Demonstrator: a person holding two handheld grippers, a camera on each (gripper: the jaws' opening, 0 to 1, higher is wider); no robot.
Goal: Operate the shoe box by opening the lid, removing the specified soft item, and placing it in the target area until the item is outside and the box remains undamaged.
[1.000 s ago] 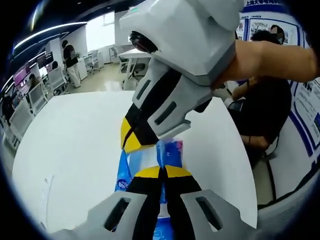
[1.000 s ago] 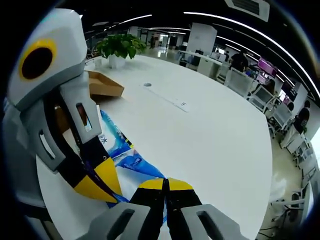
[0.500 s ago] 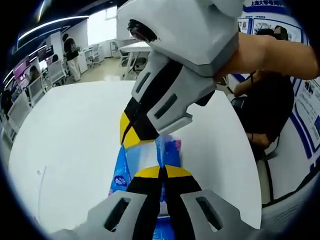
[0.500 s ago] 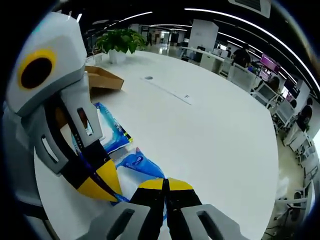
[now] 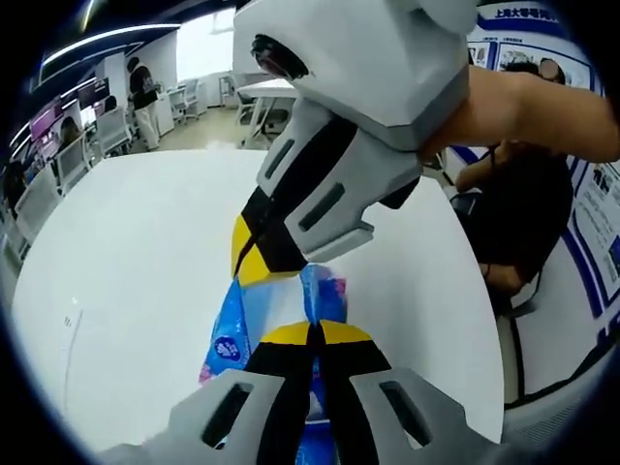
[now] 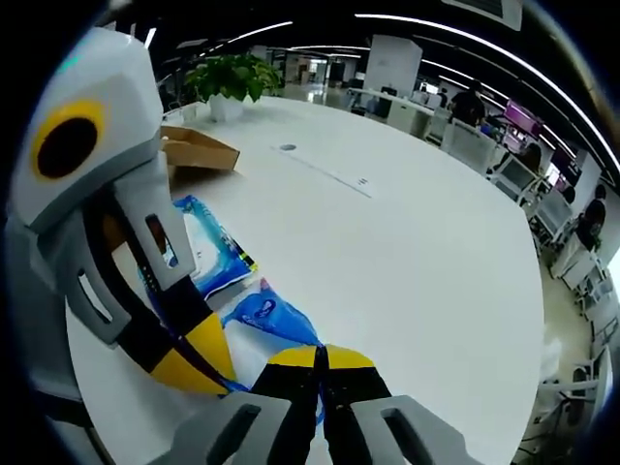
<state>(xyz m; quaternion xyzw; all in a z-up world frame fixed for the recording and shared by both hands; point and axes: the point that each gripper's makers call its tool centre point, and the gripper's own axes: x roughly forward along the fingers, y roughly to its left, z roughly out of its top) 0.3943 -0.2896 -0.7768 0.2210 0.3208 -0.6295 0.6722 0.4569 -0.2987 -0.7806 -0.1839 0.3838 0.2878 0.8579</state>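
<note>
A soft blue and white plastic pack (image 5: pixel 283 302) hangs between both grippers above the white table (image 5: pixel 145 252). My left gripper (image 5: pixel 312 334) is shut on the pack's near end. My right gripper (image 5: pixel 254 266) reaches in from the upper right, its yellow-tipped jaws closed on the pack's far end. In the right gripper view, the right gripper (image 6: pixel 325 354) pinches a blue corner of the pack (image 6: pixel 266 315), and the left gripper (image 6: pixel 199 363) grips it from the left. The open brown cardboard shoe box (image 6: pixel 199 150) sits farther back on the table.
A potted plant (image 6: pixel 232 79) stands behind the box. The table (image 6: pixel 407 252) stretches wide to the right, with a small round port (image 6: pixel 288 147). A seated person (image 5: pixel 523 203) is past the table's edge, and office chairs and desks lie beyond.
Both grippers keep their hold. The pack has spread a little and shows more of its blue and white face; both views have shifted slightly.
</note>
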